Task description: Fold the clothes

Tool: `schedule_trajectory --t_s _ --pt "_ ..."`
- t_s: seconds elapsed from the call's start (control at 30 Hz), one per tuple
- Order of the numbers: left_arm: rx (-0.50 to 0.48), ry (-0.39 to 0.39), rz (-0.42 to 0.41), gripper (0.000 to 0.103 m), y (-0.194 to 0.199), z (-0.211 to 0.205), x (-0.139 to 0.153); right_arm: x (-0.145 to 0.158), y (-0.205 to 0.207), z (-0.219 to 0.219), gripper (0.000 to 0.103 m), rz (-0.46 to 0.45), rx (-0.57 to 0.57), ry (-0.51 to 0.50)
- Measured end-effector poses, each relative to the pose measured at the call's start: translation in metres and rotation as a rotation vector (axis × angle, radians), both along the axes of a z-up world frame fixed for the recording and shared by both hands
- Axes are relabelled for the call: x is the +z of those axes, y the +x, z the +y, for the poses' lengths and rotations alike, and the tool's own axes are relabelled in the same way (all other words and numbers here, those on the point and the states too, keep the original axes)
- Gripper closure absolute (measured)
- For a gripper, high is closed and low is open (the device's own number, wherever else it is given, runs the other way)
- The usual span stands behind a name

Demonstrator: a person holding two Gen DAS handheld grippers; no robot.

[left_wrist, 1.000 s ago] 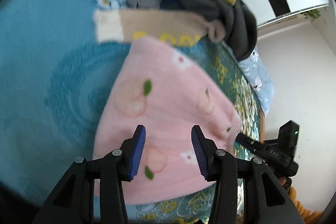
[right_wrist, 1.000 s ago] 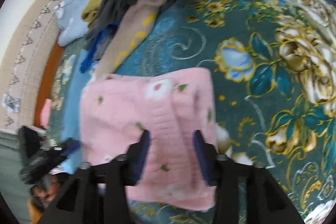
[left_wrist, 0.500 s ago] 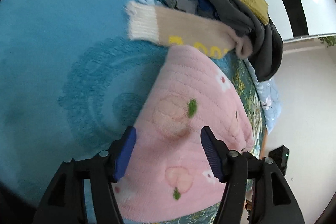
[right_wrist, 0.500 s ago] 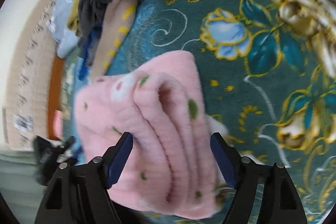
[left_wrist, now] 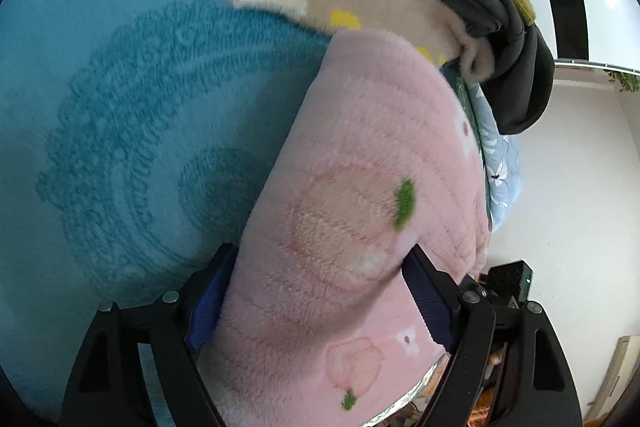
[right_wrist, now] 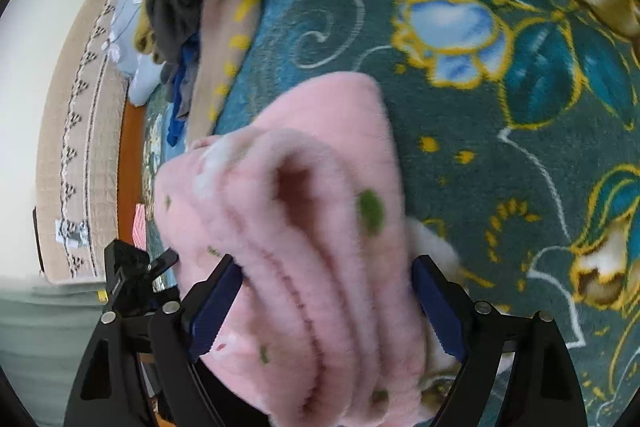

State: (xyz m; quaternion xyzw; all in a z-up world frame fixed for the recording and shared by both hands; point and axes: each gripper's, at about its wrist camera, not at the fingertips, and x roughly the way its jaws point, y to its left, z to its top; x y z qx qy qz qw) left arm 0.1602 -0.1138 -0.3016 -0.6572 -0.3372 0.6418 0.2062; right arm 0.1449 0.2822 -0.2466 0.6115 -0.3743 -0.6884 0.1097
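Pink fleece garment (left_wrist: 360, 219) lies folded on the bed (right_wrist: 520, 107), straddled by both grippers. Left gripper (left_wrist: 320, 303) and right gripper (right_wrist: 326, 307) fingers apart, still opening, garment between them, apparently released. Fold ridges run near-to-far.

The pink garment (left_wrist: 360, 211) is plush, fuzzy fleece; the teal blanket (left_wrist: 120, 107) beneath is matt, embossed pile.

both claws wider, lower, pink garment (left_wrist: 360, 211) nearer
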Motion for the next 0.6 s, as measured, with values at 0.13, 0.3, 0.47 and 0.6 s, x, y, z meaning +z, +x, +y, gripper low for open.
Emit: schedule_trajectory --t_s 0.13,0.3,0.47,0.6 --pt "-0.005 0.001 -0.007 0.015 0.0 0.005 -0.002 -0.01 0.001 0.001 0.006 -0.012 -0.078 -0.029" --pt "-0.031 -0.009 0.015 0.013 0.001 0.016 0.001 -0.005 0.0 -0.005 0.004 -0.006 -0.065 -0.018" --pt "0.006 0.027 0.011 0.014 0.006 0.011 0.0 -0.003 0.0 -0.004 0.005 -0.014 -0.073 -0.02" --pt "0.016 0.015 0.011 0.015 0.008 0.012 0.0 -0.006 -0.004 -0.005 0.005 -0.03 -0.144 -0.01"
